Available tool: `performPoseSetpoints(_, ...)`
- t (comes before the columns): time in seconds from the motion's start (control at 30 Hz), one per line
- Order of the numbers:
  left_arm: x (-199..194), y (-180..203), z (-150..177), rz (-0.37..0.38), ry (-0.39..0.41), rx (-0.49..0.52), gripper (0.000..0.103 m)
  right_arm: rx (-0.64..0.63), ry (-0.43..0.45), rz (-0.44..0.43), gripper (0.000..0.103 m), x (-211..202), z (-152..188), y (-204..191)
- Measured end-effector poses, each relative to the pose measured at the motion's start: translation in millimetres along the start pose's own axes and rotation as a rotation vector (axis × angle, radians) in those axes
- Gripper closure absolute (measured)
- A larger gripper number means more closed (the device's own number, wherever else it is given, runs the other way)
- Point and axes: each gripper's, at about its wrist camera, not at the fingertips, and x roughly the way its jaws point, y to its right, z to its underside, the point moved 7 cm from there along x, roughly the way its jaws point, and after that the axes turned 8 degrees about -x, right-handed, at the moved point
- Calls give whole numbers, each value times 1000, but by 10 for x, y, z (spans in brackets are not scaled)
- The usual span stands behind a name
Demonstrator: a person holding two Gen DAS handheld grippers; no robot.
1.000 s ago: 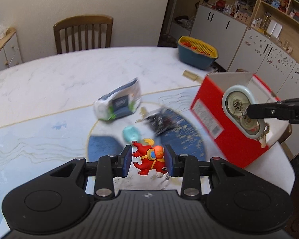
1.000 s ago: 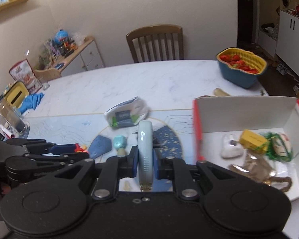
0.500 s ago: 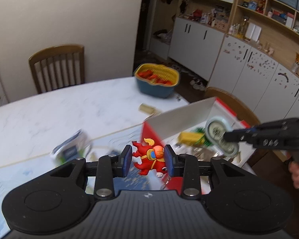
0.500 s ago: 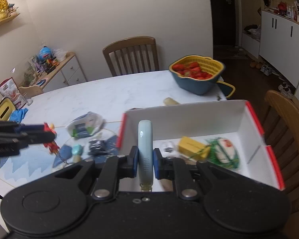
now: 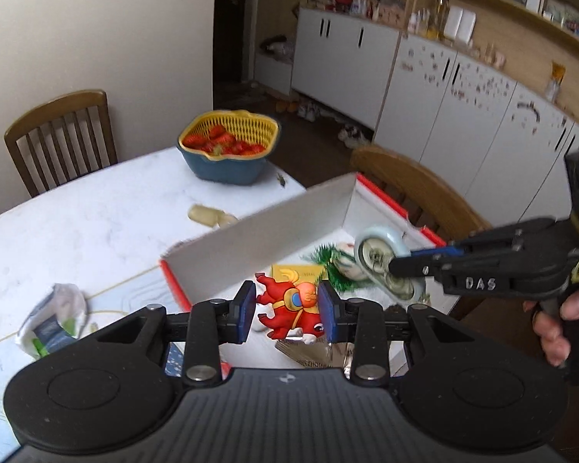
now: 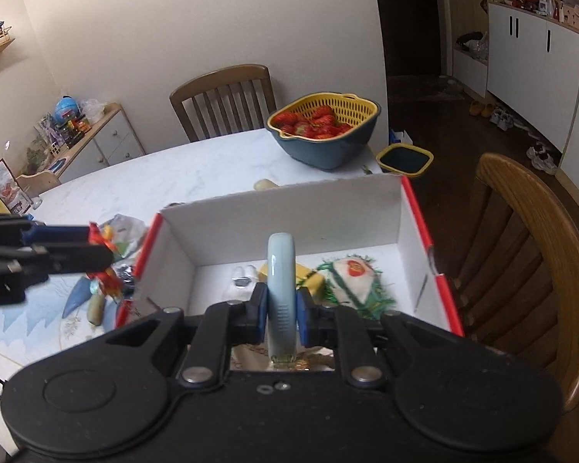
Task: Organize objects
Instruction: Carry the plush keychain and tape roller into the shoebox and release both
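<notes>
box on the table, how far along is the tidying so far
Done: the box already holds a yellow block, a tinsel ornament and a small white item.

In hand: the left gripper grips a red toy figure; the right gripper grips a pale blue round case above the box.

Left: a wipes pack and a few small bits still lie on the table.

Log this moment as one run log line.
left gripper: shut on red toy | right gripper: shut on blue roller | both over box
</notes>
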Motion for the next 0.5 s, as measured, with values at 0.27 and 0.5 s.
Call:
performPoseSetpoints(0.27,481,63,33,-92,-62,21,69,0,-40,-59,89,209,40,86)
performPoseSetpoints(0.5,881,11,44,-129,-118,-14,70,70,-84,-119,89,478,83,202)
